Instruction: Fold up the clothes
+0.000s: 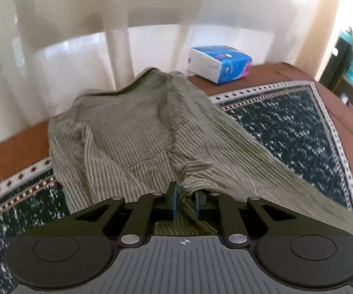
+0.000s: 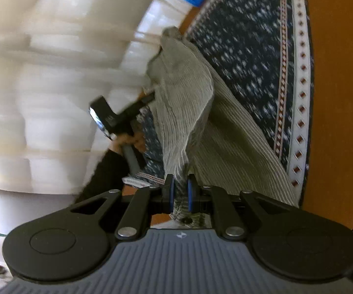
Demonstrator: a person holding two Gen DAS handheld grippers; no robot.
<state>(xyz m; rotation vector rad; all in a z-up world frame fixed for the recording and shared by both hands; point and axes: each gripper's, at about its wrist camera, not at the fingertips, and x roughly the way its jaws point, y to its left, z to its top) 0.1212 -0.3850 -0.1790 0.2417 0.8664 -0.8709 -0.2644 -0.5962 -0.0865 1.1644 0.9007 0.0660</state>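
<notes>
Gripping a bunch of the striped shirt [image 1: 137, 132], the left hand-held gripper [image 1: 185, 201] has cloth gathered between its blue pads, which look pressed on it. Beyond its fingertips the shirt lies spread and rumpled on the patterned cloth [image 1: 286, 127] that covers the counter [image 1: 12, 156], collar end farthest away and reaching past the counter's far edge towards the pale curtain [image 1: 54, 61]. That grasp is probably there to pin or draw one side while the other is carried across. Ahead and to the right of this hand-held gripper sits a tissue pack [image 1: 219, 63], just beside the shirt's far corner and close enough to be nudged if the cloth swings that way.

The right hand-held gripper [image 2: 180, 191] is clenched on a narrow fold of the same shirt, which rises from its pads as a raised ridge and falls away ahead. Holding the fabric up like this, I judge, keeps the fold line taut. To its left, in the right wrist view, a person's hand [image 2: 125, 142] in a dark sleeve [image 2: 103, 171] holds the other tool. To its right the patterned cloth lies bare up to its bordered edge, then plain orange counter: the widest open room for laying the fold down.
</notes>
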